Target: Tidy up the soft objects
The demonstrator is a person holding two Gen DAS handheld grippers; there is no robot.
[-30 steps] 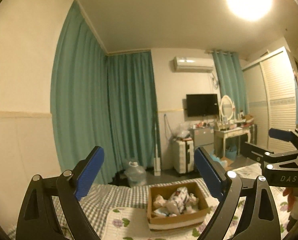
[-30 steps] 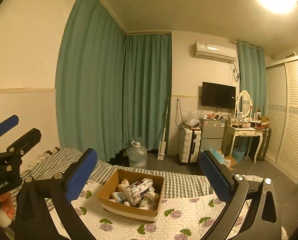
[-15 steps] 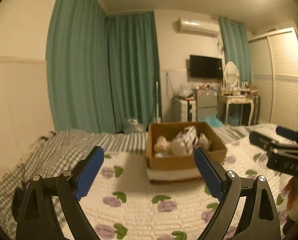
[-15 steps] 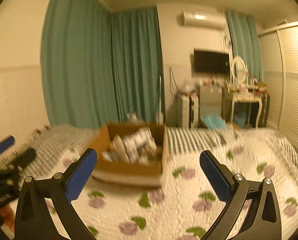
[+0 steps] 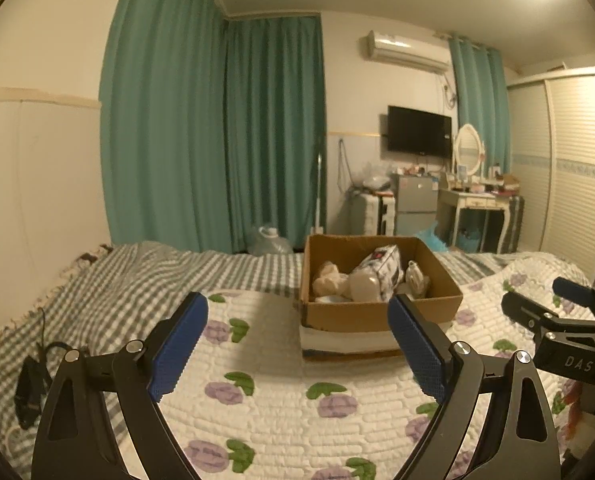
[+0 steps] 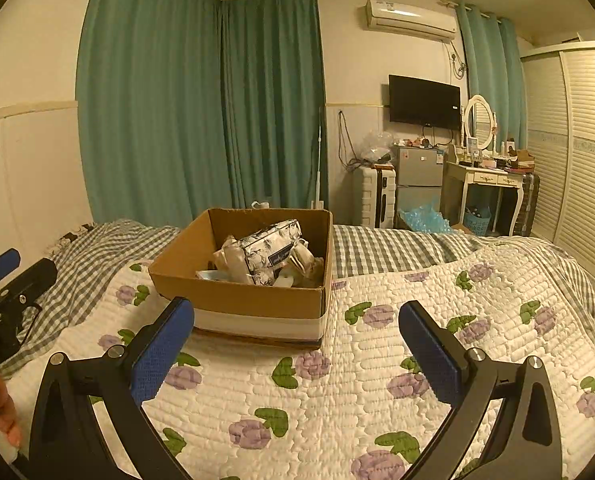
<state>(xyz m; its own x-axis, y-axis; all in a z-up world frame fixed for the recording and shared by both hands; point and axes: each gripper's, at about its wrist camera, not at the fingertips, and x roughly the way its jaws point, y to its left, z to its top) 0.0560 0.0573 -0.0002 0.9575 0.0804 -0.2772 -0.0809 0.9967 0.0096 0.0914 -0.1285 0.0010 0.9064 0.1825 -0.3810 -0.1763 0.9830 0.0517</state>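
Note:
A cardboard box (image 5: 381, 314) (image 6: 253, 298) sits on the bed's white floral quilt (image 5: 281, 392) (image 6: 357, 364). It holds soft items: a black-and-white patterned pouch (image 5: 381, 270) (image 6: 271, 252), a beige plush toy (image 5: 329, 280) and other pale pieces. My left gripper (image 5: 297, 340) is open and empty, above the quilt short of the box. My right gripper (image 6: 297, 344) is open and empty, also short of the box. Each gripper shows at the edge of the other's view.
A grey checked blanket (image 5: 137, 280) covers the bed's far side. A black cable and plug (image 5: 29, 380) lie at its left edge. Beyond the bed stand teal curtains (image 6: 201, 112), a suitcase (image 6: 375, 196), a small fridge (image 6: 419, 176), a dressing table (image 6: 485, 184) and a wardrobe (image 6: 585, 152).
Both grippers have tilted down from the ceiling toward the bed and come closer to the box, which now looms larger. Both stayed open and empty.

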